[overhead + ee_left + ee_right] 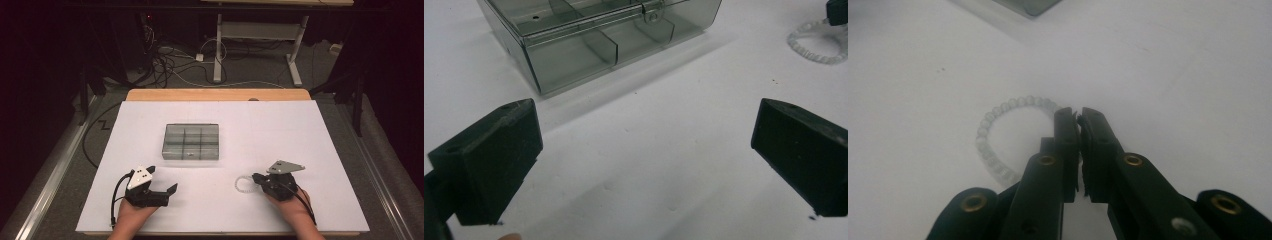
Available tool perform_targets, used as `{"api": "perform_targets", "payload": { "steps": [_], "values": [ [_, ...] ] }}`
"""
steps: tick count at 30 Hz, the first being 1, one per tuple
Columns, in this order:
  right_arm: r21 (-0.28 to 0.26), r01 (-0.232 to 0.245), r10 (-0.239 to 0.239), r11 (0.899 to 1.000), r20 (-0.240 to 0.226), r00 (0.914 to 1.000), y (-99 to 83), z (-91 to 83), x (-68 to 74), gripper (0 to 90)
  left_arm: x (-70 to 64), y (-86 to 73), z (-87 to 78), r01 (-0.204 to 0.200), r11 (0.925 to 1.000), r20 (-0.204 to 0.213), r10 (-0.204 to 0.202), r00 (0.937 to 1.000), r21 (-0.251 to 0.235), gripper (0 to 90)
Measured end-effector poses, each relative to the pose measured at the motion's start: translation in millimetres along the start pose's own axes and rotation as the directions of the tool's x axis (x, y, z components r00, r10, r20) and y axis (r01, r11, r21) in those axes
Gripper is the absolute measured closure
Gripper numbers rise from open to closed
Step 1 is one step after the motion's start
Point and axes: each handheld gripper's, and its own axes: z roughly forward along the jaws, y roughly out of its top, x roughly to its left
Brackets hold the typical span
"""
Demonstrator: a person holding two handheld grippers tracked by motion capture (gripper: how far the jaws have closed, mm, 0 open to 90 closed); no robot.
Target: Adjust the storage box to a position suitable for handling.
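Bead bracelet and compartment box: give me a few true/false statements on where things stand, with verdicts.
1. The right tool is shut on the bead bracelet. True.
2. The left tool is shut. False: its jaws stand wide apart, nothing between them.
3. The bracelet lies inside the compartment box. False: it lies on the white table, nearer the person than the box.
4. The box is see-through with dividers. True.

Dark room; cables [165, 62] (perhaps power leads) cross grey floor [250, 70] beside white desk frame [257, 37].
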Motion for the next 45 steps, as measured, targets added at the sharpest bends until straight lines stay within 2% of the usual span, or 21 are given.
{"api": "perform_targets", "payload": {
  "steps": [9,14,17,21,26,31,34,38,42,45],
  "values": [
    [-0.001,-0.067,0.067,0.998,0.079,0.9946,-28.1,-32.6,-26.8,87.9,0.5,0.1,0.1,0.002,1.0,0.005,-0.002,1.0,0.002,0.0],
    [-0.011,-0.096,0.096,0.995,0.111,0.9892,-38.2,-40.0,-39.4,87.9,1.3,0.1,0.0,0.006,1.0,0.014,-0.006,0.9999,0.001,0.3],
    [-0.002,-0.113,0.113,0.994,0.115,0.987,-42.1,-39.8,-44.5,87.8,1.8,0.1,0.1,0.009,1.0,0.016,-0.009,0.9998,0.001,1.3],
    [0.002,-0.117,0.115,0.993,0.113,0.9869,-44.6,-39.1,-45.8,86.0,2.1,0.2,0.2,0.011,0.9999,0.018,-0.011,0.9998,0.004,2.7],
    [-0.051,-0.134,0.138,0.99,0.095,0.9858,-43.5,-43.3,-49.8,69.9,2.4,0.2,0.3,0.012,0.9999,0.023,-0.012,0.9997,0.004,6.6],
    [-0.086,-0.129,0.137,0.988,0.087,0.9868,-40.2,-45.3,-47.6,64.2,2.2,-0.1,-0.1,0.008,1.0,0.029,-0.008,0.9996,0.0,12.3],
    [-0.106,-0.103,0.112,0.989,0.083,0.9902,-38.9,-44.9,-44.4,66.0,2.0,-0.1,-0.2,0.006,1.0,0.03,-0.006,0.9995,-0.001,14.7],
    [-0.115,-0.105,0.113,0.988,0.068,0.9912,-38.5,-43.9,-42.1,67.8,2.2,-0.2,-0.4,0.003,1.0,0.036,-0.003,0.9993,-0.002,16.1],
    [-0.128,-0.114,0.122,0.985,0.058,0.9908,-37.8,-43.6,-39.7,70.9,2.3,-0.5,-0.9,-0.003,1.0,0.049,0.004,0.9988,-0.006,27.7],
    [-0.137,-0.109,0.118,0.985,0.059,0.9912,-36.7,-42.3,-38.5,76.9,4.4,-0.1,-0.3,0.029,0.9996,0.036,-0.029,0.9989,0.0,37.4]
  ]
}}
